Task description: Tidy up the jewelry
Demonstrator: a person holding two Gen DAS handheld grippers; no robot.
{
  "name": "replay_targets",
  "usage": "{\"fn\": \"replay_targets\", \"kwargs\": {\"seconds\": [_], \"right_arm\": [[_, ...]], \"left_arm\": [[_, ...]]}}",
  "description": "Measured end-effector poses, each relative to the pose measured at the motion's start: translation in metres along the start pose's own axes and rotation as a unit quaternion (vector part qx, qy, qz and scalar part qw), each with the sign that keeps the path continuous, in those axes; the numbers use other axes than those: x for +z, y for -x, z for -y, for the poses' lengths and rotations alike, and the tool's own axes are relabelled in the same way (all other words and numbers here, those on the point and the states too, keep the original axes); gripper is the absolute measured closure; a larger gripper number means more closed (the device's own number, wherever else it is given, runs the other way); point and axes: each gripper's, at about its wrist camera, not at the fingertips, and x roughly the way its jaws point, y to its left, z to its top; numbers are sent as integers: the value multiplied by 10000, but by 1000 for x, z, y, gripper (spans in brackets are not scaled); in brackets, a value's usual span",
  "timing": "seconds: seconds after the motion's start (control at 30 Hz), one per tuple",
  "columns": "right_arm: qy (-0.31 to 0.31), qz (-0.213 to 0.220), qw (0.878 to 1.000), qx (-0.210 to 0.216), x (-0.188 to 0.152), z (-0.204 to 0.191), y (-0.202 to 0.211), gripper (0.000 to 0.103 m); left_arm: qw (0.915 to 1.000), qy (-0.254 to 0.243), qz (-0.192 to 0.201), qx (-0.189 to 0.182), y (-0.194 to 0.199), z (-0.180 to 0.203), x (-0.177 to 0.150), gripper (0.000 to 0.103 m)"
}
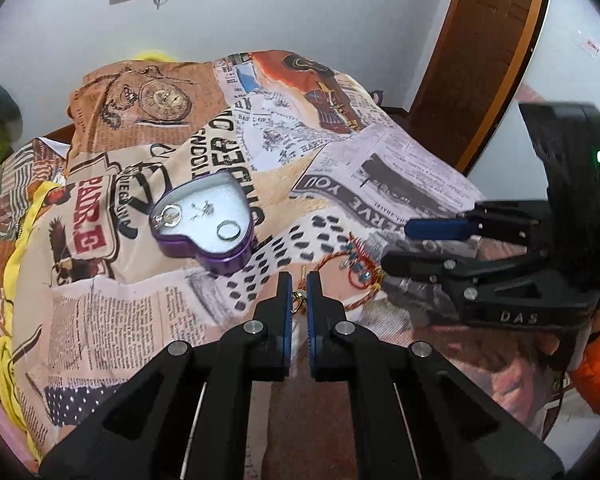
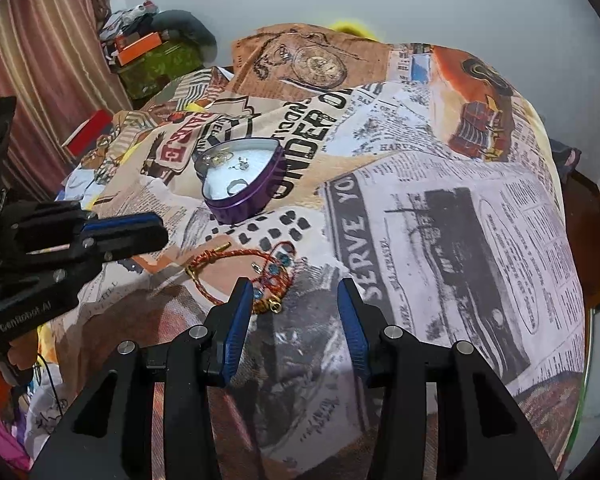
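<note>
A purple heart-shaped tin [image 1: 236, 254] [image 2: 256, 204] lies open on the printed cloth, holding a ring [image 1: 229, 230] [image 2: 236, 187] and small earrings [image 1: 171, 216]. A red-and-gold cord bracelet with blue beads [image 1: 354, 264] [image 2: 260, 276] lies on the cloth in front of the tin. My left gripper [image 1: 299, 280] hovers just above the bracelet's gold clasp end, its jaws nearly shut with a narrow gap and nothing held; it shows from the side in the right wrist view [image 2: 156, 228]. My right gripper [image 2: 294, 292] is open, its left finger beside the bracelet's beads; it also shows in the left wrist view [image 1: 396, 244].
The newspaper-print cloth [image 2: 440, 208] covers a humped surface. A wooden door [image 1: 484, 52] stands at the right, a white wall behind. At the far left are a curtain [image 2: 40, 40], a green box [image 2: 160, 64] with clutter and a red box [image 2: 88, 132].
</note>
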Motion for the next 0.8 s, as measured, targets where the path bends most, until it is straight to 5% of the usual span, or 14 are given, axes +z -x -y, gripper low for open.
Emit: {"fn": "replay_targets", "kwargs": {"seconds": [0.23, 0.4, 0.8], "right_arm": [[97, -52, 9994, 325, 4, -15, -6, 72], [146, -188, 9981, 564, 6, -26, -18, 89], [330, -417, 9986, 14, 9, -27, -30, 89]], "left_arm": [[10000, -19, 11, 13, -1, -4, -10, 98], [10000, 62, 22, -40, 1, -9, -16, 98], [9995, 278, 61, -165, -2, -23, -19, 98]]}}
